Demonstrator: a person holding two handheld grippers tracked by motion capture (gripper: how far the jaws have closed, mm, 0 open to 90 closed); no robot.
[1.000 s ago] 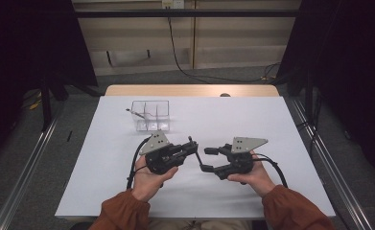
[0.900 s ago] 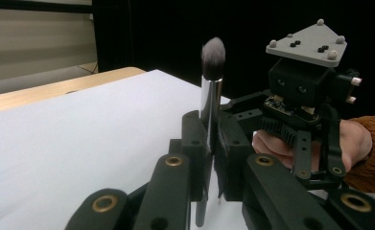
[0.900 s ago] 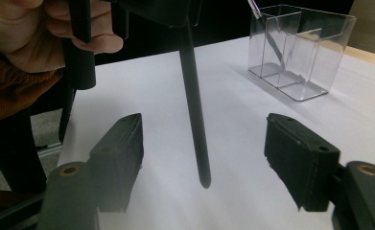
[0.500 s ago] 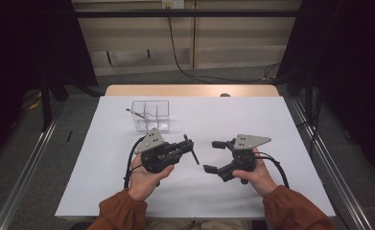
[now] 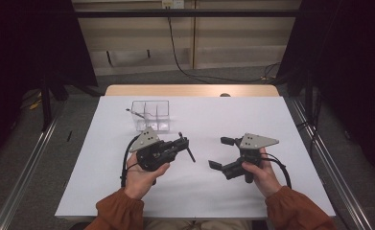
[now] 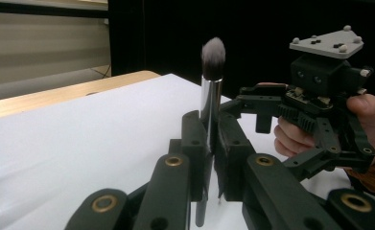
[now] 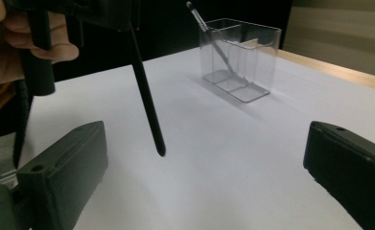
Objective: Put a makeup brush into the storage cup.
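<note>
- Since a second ago, the right gripper has let go: its jaws have just been opening and now stand spread wide with nothing between them, and the makeup brush has gone over to the left gripper alone. Both hands sit in pretty much the same spots as before.
- High view: left gripper is pinching the brush by its shiny metal collar, dark handle slanting down and out toward the middle of the white table. Clear organizer box stands just beyond the left hand, with one thin stick-like tool already leaning out of it.
- Left gripper view: jaws are pressed tight on the brush, bristles poking up above the pads, handle hanging below. The right gripper sits close by, off to the side.
- Right gripper view: two black pads far apart, the brush handle dangling ahead of them and clear of both, box farther back.
- My guess is the brush goes in the box next. I'd keep the squeeze firm on the collar, lift the handle tip over the rim, pick an empty section, and lower it straight so it doesn't knock the box or that other tool.
</note>
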